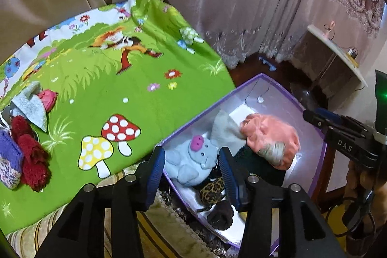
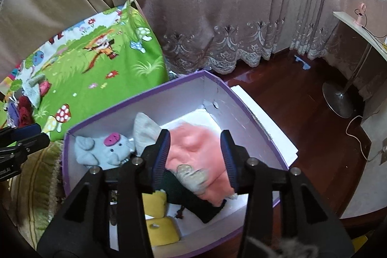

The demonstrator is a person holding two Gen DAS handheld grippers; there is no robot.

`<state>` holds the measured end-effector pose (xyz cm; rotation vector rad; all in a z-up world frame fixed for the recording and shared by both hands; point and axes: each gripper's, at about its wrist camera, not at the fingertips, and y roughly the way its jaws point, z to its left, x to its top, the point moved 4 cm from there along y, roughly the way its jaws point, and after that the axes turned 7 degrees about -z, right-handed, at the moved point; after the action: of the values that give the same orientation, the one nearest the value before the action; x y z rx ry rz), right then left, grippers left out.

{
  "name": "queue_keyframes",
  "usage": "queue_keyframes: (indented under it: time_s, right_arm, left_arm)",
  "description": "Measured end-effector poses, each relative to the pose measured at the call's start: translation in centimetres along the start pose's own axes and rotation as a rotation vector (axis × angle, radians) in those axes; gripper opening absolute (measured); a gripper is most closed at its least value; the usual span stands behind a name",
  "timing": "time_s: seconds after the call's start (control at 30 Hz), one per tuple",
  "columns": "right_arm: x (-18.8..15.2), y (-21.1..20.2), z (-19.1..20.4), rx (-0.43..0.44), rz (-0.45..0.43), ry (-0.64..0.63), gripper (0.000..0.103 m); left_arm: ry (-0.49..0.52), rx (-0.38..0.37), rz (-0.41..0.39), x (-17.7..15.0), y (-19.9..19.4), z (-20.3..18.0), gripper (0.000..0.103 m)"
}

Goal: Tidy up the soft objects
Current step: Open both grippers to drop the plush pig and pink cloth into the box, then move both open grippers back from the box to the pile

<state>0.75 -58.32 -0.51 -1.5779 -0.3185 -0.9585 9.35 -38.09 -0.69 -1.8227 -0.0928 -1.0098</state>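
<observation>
A purple-rimmed white box stands beside the bed. In it lie a light blue plush with a pink snout, a pink cloth, a grey-white cloth, dark items and yellow items. My left gripper is open above the plush, empty. My right gripper is open above the pink cloth, empty. On the green cartoon bedsheet lie red knits, a purple knit, a grey towel and a pink item.
Curtains hang behind the bed and box. A dark wooden floor holds a lamp base and a cable. A white-topped table stands at the right. A striped cushion edge lies under the bedsheet.
</observation>
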Motion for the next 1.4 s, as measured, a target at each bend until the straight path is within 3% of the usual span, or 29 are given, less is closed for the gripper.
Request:
queue_keyframes:
  time_s: [0.1, 0.27, 0.4, 0.63, 0.97, 1.1, 1.4]
  right_arm:
    - [0.4, -0.7, 1.0, 0.02, -0.022, -0.018, 0.048]
    - [1.1, -1.3, 2.9, 0.045, -0.045, -0.048, 0.048]
    - [1.5, -1.4, 5.1, 0.082, -0.047, -0.077, 0.048]
    - [2.0, -1.6, 8.9, 0.148, -0.044, -0.121, 0.048]
    - [2.6, -1.5, 14.3, 0.21, -0.037, -0.193, 0.048]
    - [3.0, -1.7, 16.2, 0.236, -0.042, -0.218, 0.049]
    - [3.2, -1.4, 20.5, 0.295, -0.025, -0.273, 0.056]
  left_arm:
    - [0.006, -0.027, -0.047, 0.4, -0.8, 0.1, 0.048]
    - [0.053, 0.003, -0.113, 1.2, -2.6, 1.0, 0.051]
    - [0.033, -0.023, -0.161, 1.7, -4.3, 2.6, 0.057]
    - [-0.022, 0.014, -0.203, 2.0, -5.8, 7.4, 0.057]
    - [-0.228, 0.116, -0.252, 1.0, -8.4, 17.2, 0.057]
    - [-0.372, 0.187, -0.252, -0.2, -9.2, 22.3, 0.057]
    - [-0.688, 0.241, -0.257, -3.8, -10.3, 31.7, 0.062]
